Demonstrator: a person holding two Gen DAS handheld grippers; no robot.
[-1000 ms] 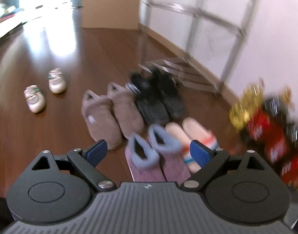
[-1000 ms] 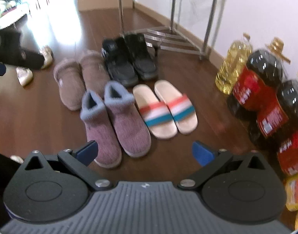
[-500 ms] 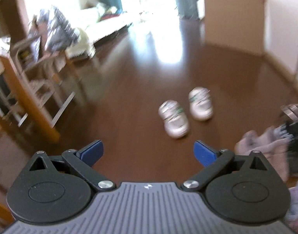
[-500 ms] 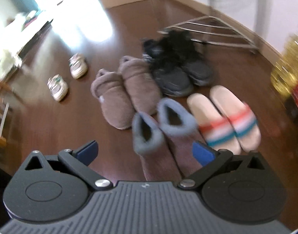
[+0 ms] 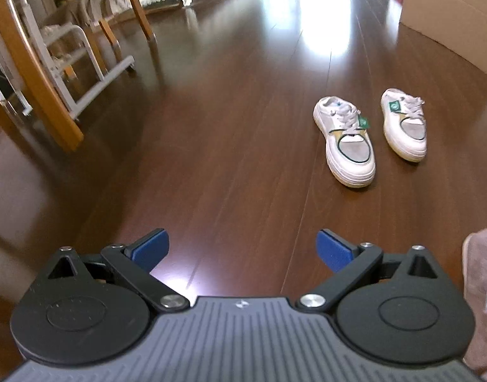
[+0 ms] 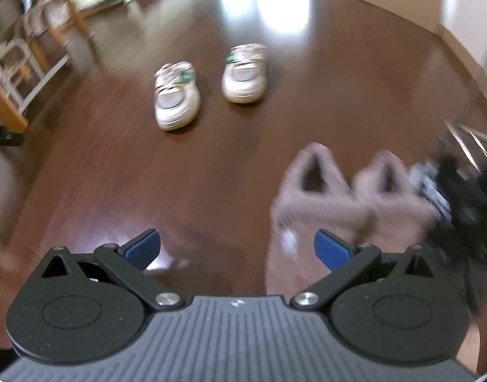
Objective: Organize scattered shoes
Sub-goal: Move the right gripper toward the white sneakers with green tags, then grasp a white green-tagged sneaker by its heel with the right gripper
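Two white sneakers with green tags lie apart from the other shoes on the dark wood floor: the left one [image 5: 347, 141] and the right one [image 5: 404, 124], toes toward me. They also show in the right wrist view, the left one [image 6: 176, 95] and the right one [image 6: 245, 73]. My left gripper [image 5: 242, 250] is open and empty, short of them and to their left. My right gripper [image 6: 237, 246] is open and empty above the floor. A pair of brown fleece slippers [image 6: 332, 187] sits near its right finger, and black shoes [image 6: 447, 184] lie beyond, blurred.
A wooden table leg [image 5: 30, 73] and a white chair frame [image 5: 84, 57] stand at the left. A cardboard box [image 5: 453, 16] stands at the far right. A metal rack base [image 6: 472, 140] shows at the right edge. A brown slipper edge [image 5: 480, 286] is at my right.
Both grippers have swung left, away from the lined-up shoe rows. The white sneakers have come nearer and larger in both views. Both grippers stayed open.
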